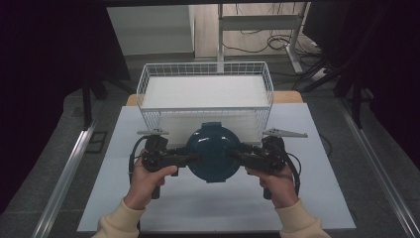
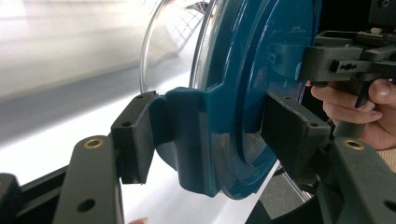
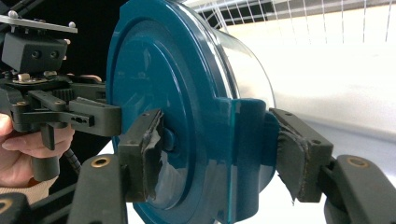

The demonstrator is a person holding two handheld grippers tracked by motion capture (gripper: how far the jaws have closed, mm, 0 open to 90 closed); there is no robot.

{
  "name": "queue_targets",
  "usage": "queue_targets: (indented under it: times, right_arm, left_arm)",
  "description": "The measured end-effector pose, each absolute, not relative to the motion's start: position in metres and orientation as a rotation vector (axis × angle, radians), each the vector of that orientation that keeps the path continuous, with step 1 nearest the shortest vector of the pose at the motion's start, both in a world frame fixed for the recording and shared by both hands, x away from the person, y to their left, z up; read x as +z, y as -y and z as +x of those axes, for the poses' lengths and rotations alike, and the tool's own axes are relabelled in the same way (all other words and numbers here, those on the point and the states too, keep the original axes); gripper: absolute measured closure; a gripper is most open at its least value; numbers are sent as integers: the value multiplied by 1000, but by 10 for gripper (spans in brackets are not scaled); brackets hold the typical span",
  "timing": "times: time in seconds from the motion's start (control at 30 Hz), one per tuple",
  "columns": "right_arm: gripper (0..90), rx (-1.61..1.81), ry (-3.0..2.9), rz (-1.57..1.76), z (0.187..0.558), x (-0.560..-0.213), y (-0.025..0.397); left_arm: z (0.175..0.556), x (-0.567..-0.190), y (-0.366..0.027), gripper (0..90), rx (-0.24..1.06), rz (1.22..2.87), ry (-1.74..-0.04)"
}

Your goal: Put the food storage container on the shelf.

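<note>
Both the left gripper (image 1: 190, 157) and right gripper (image 1: 237, 157) have fingers clamped on the blue-lidded container (image 1: 213, 151), lifted off the desk (image 1: 198, 208); placing it in the basket (image 1: 205, 69) looks left.

A white wire basket (image 1: 148, 79) stands at the far side of a pale table (image 1: 317, 198). Cables (image 1: 277, 42) trail on the floor beyond it.

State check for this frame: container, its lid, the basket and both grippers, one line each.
Container: clear, held off the table between both grippers.
Blue lid: on the container, facing up.
Wire basket: upright behind it.
Left gripper: shut on a lid tab.
Right gripper: shut on the opposite tab.
</note>
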State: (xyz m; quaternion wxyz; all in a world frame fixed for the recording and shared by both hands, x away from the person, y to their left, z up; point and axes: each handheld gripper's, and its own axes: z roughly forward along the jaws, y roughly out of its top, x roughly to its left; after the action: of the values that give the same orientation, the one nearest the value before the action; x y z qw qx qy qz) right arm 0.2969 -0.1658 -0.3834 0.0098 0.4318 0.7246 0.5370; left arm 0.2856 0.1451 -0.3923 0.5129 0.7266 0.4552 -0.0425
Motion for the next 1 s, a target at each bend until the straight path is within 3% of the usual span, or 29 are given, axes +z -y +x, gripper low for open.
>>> queue_targets:
  times: [1.0]
  right_arm:
    - [381, 1670, -2253, 1248, 330, -323, 149]
  left_arm:
    - [317, -337, -160, 371, -53, 1722, -1061]
